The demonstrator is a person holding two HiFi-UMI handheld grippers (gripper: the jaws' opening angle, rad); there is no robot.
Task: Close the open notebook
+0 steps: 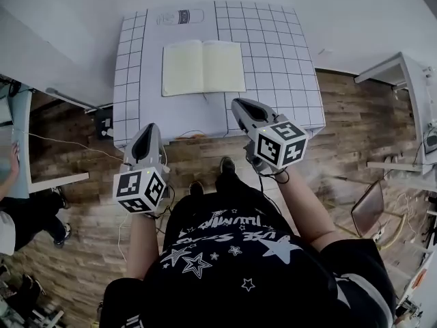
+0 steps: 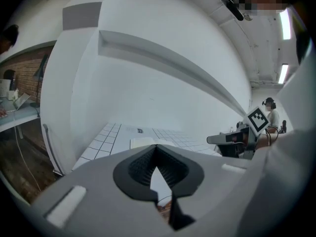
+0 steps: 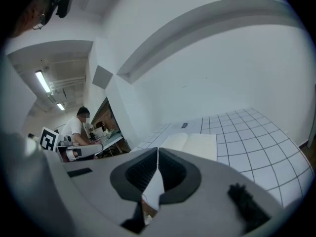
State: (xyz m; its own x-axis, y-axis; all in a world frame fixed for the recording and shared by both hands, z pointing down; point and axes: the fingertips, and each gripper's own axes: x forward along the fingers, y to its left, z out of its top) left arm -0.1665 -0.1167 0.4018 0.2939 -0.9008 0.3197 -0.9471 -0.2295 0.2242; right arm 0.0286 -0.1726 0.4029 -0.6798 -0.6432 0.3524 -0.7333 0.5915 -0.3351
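Observation:
The open notebook (image 1: 203, 67) lies flat with cream pages on the white gridded table (image 1: 273, 39), near its middle. My left gripper (image 1: 146, 132) hangs over the floor just short of the table's front left edge, jaws shut and empty. My right gripper (image 1: 240, 108) reaches over the front edge, a little short of the notebook's lower right corner, also shut and empty. In the left gripper view the notebook (image 2: 143, 142) shows just beyond the closed jaws (image 2: 157, 151), with the right gripper (image 2: 237, 138) off to the right. In the right gripper view the notebook (image 3: 195, 143) lies ahead of the closed jaws (image 3: 158, 154).
A printed label (image 1: 180, 17) marks the table's far edge. A white wall rises behind the table. A person (image 1: 13, 203) sits at a desk on the left. White shelving (image 1: 410, 115) stands at the right. A thin cable (image 1: 68, 149) runs over the wooden floor.

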